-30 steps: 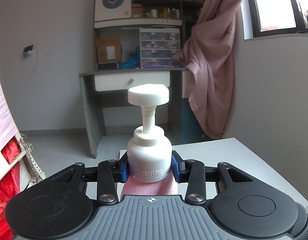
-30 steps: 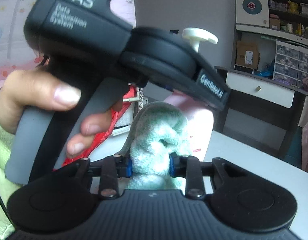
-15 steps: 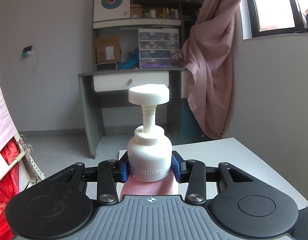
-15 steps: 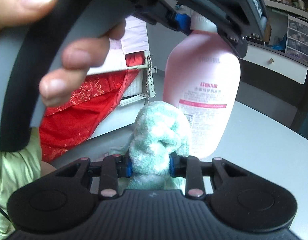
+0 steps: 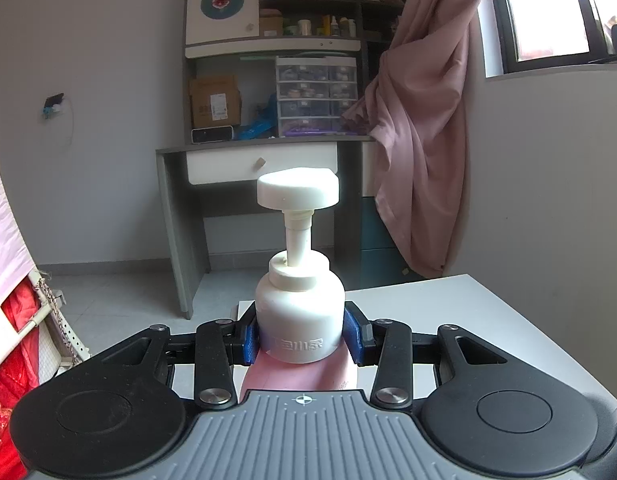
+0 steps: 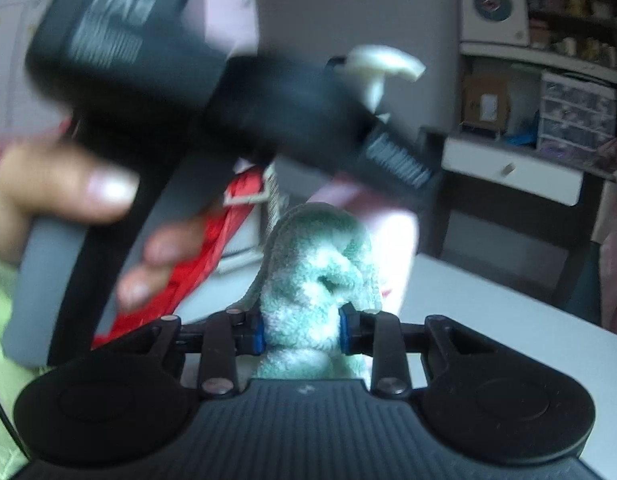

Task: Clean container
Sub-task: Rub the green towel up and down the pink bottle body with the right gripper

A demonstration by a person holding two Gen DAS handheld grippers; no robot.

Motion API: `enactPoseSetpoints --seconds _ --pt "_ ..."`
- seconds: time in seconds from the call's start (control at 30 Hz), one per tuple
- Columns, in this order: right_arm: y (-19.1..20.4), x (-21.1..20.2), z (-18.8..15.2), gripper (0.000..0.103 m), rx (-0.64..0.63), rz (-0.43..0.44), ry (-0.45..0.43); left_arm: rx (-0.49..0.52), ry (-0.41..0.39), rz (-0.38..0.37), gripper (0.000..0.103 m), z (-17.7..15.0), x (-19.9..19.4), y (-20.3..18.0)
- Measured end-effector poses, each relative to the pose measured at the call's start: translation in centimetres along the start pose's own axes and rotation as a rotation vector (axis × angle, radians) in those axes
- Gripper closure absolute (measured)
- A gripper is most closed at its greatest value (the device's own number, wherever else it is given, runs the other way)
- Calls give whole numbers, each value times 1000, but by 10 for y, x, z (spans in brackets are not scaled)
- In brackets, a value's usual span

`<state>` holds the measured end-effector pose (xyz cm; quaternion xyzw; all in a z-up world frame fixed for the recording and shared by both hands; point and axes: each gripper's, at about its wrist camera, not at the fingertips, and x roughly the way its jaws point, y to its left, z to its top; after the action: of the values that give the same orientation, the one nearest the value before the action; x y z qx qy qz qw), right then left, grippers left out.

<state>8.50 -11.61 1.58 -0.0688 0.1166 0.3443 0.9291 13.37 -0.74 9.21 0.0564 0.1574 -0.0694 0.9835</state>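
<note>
Left wrist view: the left gripper (image 5: 302, 338) has its jaws clamped on the white collar of the pump bottle (image 5: 300, 320), just under the pump head, probably so the pink body below stays free to wipe. Can't tell if the bottle touches the desk (image 5: 488, 320). Right wrist view is blurry, but the right gripper (image 6: 302, 332) has its jaws pinched shut on a bunched green cloth (image 6: 316, 276), with the wad sticking forward right up against the bottle's side, I'd guess mid-wipe.
</note>
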Motion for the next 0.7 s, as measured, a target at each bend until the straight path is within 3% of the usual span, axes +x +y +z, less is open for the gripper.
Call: enactPoseSetpoints --seconds 0.33,0.7 --pt "-23 38 -8 72 60 -31 95 4 -1 8 59 1 -1 1" --pt "-24 42 -16 72 69 -29 139 -2 -1 14 59 0 -3 4"
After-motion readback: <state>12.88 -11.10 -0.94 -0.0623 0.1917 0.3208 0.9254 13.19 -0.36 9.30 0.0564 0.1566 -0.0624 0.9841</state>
